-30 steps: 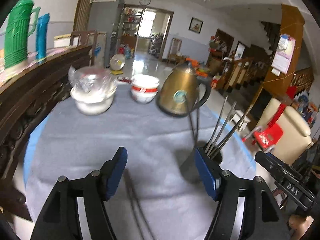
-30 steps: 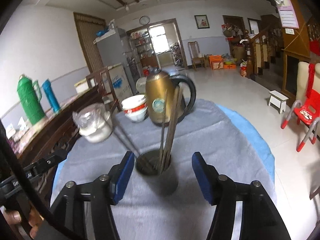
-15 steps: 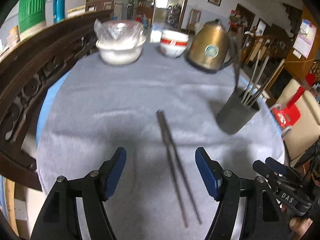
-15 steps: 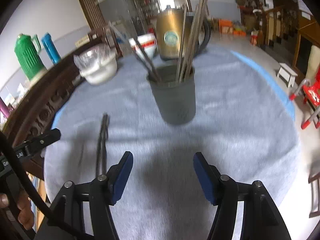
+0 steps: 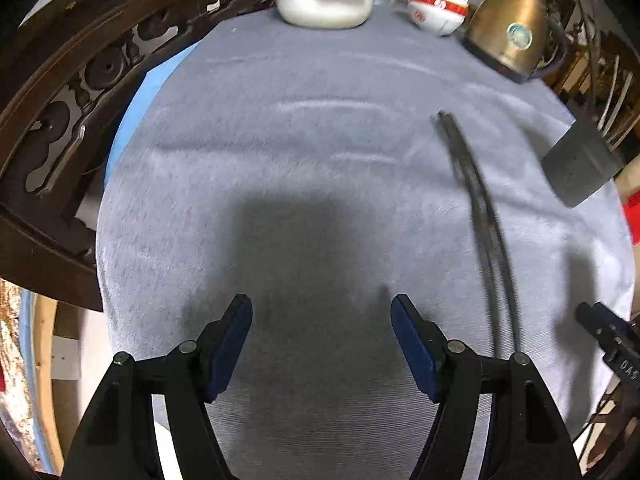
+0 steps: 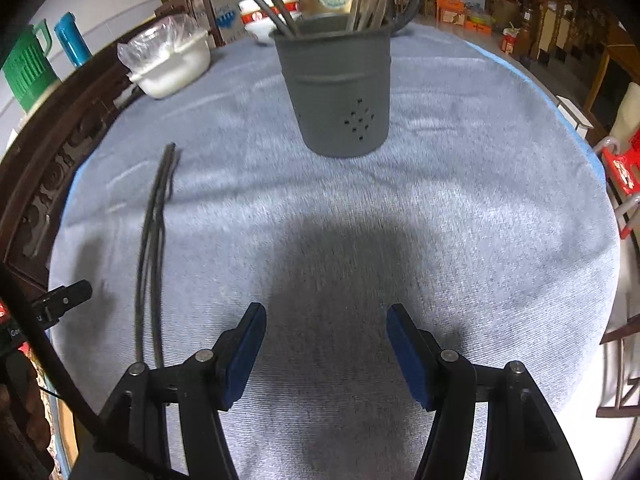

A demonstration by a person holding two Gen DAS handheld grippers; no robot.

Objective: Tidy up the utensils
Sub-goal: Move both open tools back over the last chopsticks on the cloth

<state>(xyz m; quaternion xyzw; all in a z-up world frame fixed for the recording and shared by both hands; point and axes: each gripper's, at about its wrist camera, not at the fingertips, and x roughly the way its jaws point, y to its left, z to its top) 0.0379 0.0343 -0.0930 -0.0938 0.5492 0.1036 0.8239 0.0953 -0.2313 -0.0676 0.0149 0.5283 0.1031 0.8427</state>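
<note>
A pair of dark chopsticks (image 5: pixel 478 216) lies flat on the grey tablecloth, right of my left gripper (image 5: pixel 322 342), which is open and empty above the near part of the table. In the right wrist view the chopsticks (image 6: pixel 154 236) lie to the left of my right gripper (image 6: pixel 326 344), also open and empty. A grey perforated utensil holder (image 6: pixel 340 92) stands upright straight ahead of the right gripper, with several metal chopsticks leaning in it. The holder also shows at the right edge of the left wrist view (image 5: pixel 580 170).
A brass kettle (image 5: pixel 512 32), a red-and-white bowl (image 5: pixel 438 10) and a white dish covered in plastic (image 5: pixel 324 2) stand at the far side. A carved dark wooden rail (image 5: pixel 60 92) borders the table's left. Green and blue flasks (image 6: pixel 28 68) stand beyond it.
Both grippers have tilted down and pulled back toward the near table edge. The loose chopsticks came into view and now lie between the two grippers. Both stayed open.
</note>
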